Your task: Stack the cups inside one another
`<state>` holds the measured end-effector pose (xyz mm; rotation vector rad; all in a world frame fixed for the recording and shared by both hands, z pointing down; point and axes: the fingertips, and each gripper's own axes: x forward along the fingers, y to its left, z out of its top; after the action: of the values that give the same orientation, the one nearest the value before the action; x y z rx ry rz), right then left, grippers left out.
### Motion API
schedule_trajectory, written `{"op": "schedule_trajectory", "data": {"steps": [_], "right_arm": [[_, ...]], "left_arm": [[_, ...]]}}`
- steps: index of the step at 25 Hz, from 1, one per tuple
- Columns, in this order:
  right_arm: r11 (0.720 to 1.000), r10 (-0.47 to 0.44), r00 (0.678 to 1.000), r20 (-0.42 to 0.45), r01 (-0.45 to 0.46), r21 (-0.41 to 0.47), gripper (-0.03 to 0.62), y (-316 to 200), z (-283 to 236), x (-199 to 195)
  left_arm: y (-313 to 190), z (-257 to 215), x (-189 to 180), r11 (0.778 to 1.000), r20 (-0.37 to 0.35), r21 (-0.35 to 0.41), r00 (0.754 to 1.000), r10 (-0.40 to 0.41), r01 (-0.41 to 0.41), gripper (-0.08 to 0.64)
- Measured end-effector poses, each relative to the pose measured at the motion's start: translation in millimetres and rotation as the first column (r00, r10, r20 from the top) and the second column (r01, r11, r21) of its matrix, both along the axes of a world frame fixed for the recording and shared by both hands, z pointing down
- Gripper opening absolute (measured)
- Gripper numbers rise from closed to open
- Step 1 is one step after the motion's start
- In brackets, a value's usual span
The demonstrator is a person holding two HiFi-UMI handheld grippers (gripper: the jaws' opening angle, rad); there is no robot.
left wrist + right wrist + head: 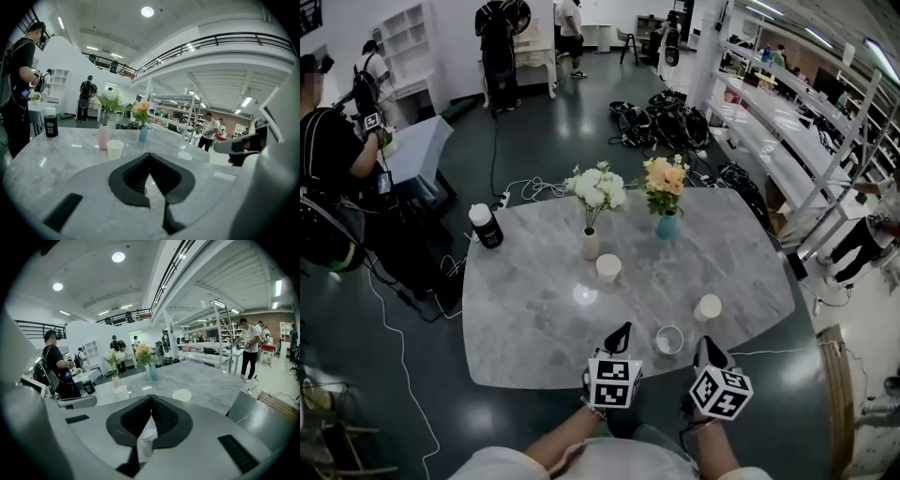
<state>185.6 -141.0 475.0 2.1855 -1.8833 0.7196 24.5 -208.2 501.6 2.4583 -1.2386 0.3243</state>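
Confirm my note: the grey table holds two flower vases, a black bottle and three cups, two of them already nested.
Nothing is nested yet. The head view shows all three standing apart on the grey table: the far cup beside the pale vase, the right cup, and the near cup. The rest holds: pale vase, teal vase and black bottle.

- No word, brand or number can be read in any view.
- Black bottle (50, 126), well ahead of the left gripper (150, 154) and off to its left: it carries a label with pale print, too small to make out.
- Left cube (614, 382), at the back of the left gripper: black-and-white square patterns only, no letters or digits.
- Right cube (721, 392), at the back of the right gripper (705, 343): the same kind of square patterns, with nothing to read.
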Motion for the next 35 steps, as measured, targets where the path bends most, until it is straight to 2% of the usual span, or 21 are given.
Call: {"op": "schedule_trajectory", "data": {"steps": [11, 16, 25, 35], "right_arm": [[0.999, -0.054, 0.998, 0.033, 0.054, -0.004, 0.008, -29, 10, 33], [0.996, -0.088, 0.995, 0.040, 0.088, 0.017, 0.008, -41, 4, 36], [0.996, -0.084, 0.996, 0.037, 0.083, 0.012, 0.009, -37, 14, 51], [0.997, -0.066, 0.994, 0.084, 0.069, -0.031, 0.014, -36, 57, 70]], "left_arm": [[-13, 2, 14, 0.997, 0.054, -0.009, 0.996, -0.074, 0.075, -0.005], [-22, 0, 19, 0.995, 0.054, -0.014, 0.994, -0.100, 0.101, -0.005], [-16, 10, 23, 0.994, 0.084, -0.032, 0.992, -0.098, 0.101, -0.005], [-9, 39, 15, 0.987, 0.138, -0.084, 0.983, -0.122, 0.135, -0.005]]}}
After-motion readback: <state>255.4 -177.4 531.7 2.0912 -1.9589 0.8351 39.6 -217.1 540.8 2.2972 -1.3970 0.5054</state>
